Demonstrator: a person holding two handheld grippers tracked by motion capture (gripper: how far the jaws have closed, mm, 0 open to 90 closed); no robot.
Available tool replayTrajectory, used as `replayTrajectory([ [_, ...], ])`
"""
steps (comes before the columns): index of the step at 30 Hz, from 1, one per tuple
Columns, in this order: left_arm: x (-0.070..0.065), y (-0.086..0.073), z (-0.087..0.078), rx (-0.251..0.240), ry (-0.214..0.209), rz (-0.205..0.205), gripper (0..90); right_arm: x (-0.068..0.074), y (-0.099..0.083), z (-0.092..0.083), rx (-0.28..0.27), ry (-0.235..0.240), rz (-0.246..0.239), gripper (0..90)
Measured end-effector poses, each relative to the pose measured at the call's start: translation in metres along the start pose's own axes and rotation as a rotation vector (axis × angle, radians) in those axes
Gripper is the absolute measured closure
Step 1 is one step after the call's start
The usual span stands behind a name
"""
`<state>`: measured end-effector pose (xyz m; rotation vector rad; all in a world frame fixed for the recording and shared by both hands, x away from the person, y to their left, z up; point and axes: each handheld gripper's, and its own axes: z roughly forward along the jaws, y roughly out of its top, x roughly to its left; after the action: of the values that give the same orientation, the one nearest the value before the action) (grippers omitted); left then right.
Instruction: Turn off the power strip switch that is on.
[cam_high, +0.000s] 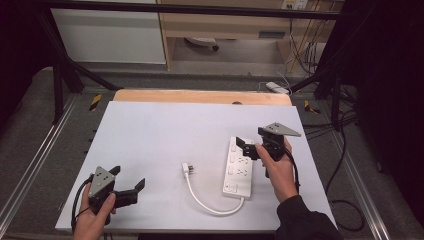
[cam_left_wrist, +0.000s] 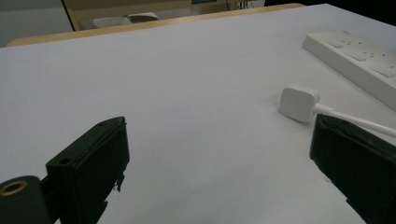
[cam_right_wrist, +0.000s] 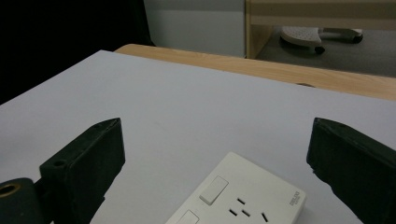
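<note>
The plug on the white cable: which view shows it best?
The left gripper view: the plug sits close and large beside the right jaw. In the high view the plug is small but shows its prongs.

A small grey printed mark sits at one corner of the white power strip (cam_right_wrist: 243, 198) in the right gripper view, too blurred to read.

Power strip (cam_high: 240, 167): white, flat, right of table centre, lengthwise.
Plug (cam_high: 188, 169): white, unplugged, just left; cord (cam_high: 210, 205) loops back.
</note>
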<state>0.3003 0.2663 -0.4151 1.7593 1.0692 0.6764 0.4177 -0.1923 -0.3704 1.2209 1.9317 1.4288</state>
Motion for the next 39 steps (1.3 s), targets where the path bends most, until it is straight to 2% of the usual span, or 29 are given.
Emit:
replayTrajectory([
  [8, 0.0, 0.0, 0.0, 0.001, 0.002, -0.001, 4.6, -0.008, 0.001, -0.023, -0.039, -0.004, -0.004, 6.4],
  [23, 0.001, 0.0, -0.001, -0.01, 0.007, -0.013, 4.6, -0.023, -0.013, -0.061, -0.124, -0.062, -0.037, 4.9],
  [30, 0.001, 0.0, -0.001, -0.009, 0.005, -0.014, 4.6, -0.033, -0.027, -0.081, -0.151, -0.089, -0.032, 6.1],
  [39, 0.001, 0.0, -0.001, -0.009, 0.005, -0.016, 4.6, -0.042, -0.05, -0.097, -0.139, -0.106, -0.025, 6.0],
])
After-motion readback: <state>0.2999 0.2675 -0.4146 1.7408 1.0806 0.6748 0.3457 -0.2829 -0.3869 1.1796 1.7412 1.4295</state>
